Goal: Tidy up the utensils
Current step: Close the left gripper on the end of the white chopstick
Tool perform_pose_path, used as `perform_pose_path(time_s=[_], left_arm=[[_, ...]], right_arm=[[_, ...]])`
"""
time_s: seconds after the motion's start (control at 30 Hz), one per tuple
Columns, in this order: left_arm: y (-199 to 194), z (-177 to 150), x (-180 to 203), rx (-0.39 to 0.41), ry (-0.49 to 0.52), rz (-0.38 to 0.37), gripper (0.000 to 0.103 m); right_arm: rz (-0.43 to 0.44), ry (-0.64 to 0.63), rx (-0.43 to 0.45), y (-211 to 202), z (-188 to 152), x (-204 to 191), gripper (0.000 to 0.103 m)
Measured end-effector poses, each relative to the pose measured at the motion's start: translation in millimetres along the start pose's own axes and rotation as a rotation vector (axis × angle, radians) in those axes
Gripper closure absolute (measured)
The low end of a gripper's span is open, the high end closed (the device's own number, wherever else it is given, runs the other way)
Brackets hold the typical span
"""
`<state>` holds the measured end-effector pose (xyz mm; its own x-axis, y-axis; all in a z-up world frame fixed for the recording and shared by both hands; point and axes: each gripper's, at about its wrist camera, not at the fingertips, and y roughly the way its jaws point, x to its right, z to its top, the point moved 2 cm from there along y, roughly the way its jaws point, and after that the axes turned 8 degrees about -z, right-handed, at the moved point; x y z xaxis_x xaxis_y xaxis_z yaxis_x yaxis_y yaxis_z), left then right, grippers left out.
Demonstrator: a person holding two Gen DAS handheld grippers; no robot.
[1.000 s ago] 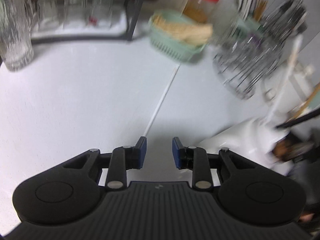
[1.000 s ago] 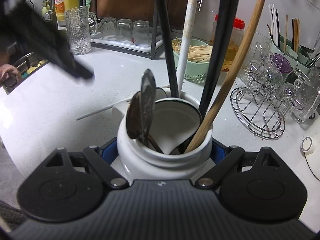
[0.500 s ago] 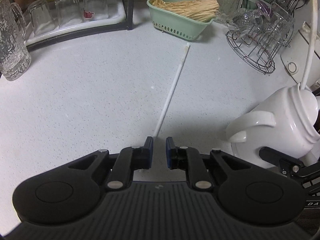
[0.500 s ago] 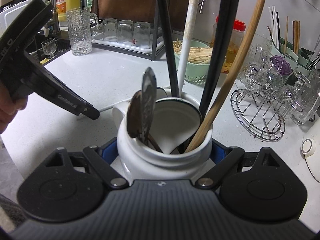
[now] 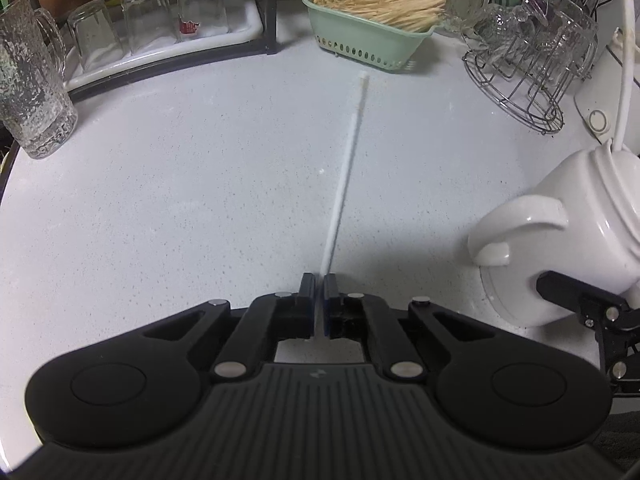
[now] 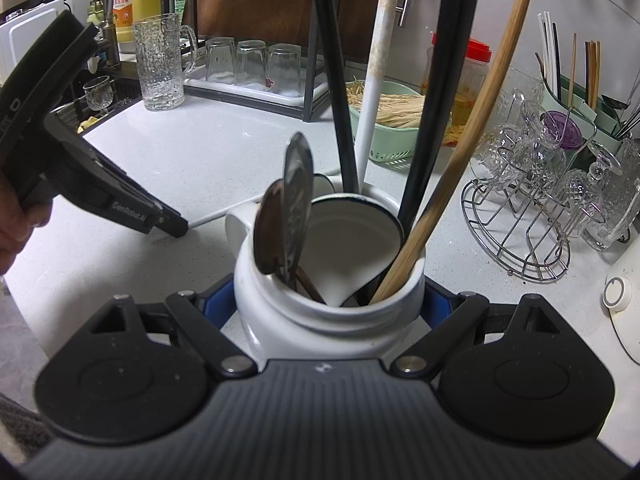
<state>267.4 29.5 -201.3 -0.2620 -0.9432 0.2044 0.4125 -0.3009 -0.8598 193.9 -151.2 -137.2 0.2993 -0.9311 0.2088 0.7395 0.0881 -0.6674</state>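
Left gripper (image 5: 319, 280) clamped the white chopstick's (image 5: 344, 176) near end.
It ran straight ahead; right gripper (image 6: 328, 300) gripped the white holder (image 6: 332, 304), on its right.

utensil handles (image 6: 460, 40) cut off by top edge

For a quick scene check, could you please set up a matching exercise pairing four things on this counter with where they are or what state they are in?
Things:
1. white chopstick
2. white jar
3. green basket
4. glasses

States:
A. upside down on a white tray
B. full of thin wooden sticks
C. lying on the counter, near end between the shut left hand-held gripper
D. gripped by the right hand-held gripper, utensils standing in it

Pairs: 1-C, 2-D, 3-B, 4-A
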Motion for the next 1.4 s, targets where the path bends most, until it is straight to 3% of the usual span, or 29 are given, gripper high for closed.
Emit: perform_pose_path(time_s=[0.33, 0.87, 1.4], left_arm=[[-11.2, -24.9, 10.0, 0.024, -0.097, -0.014, 0.1], [-32.4, -53.1, 14.7, 0.016, -0.14, -0.029, 0.103], [-80.8, -125.1, 13.1, -0.051, -0.168, -0.085, 0.103]], right_arm=[[0.033, -0.033, -0.013, 7.9, 9.2, -5.0, 0.01], [0.039, -0.034, -0.019, 12.1, 13.2, -8.2, 0.01], [0.029, -0.028, 0.016, 11.9, 11.7, -11.6, 0.01]])
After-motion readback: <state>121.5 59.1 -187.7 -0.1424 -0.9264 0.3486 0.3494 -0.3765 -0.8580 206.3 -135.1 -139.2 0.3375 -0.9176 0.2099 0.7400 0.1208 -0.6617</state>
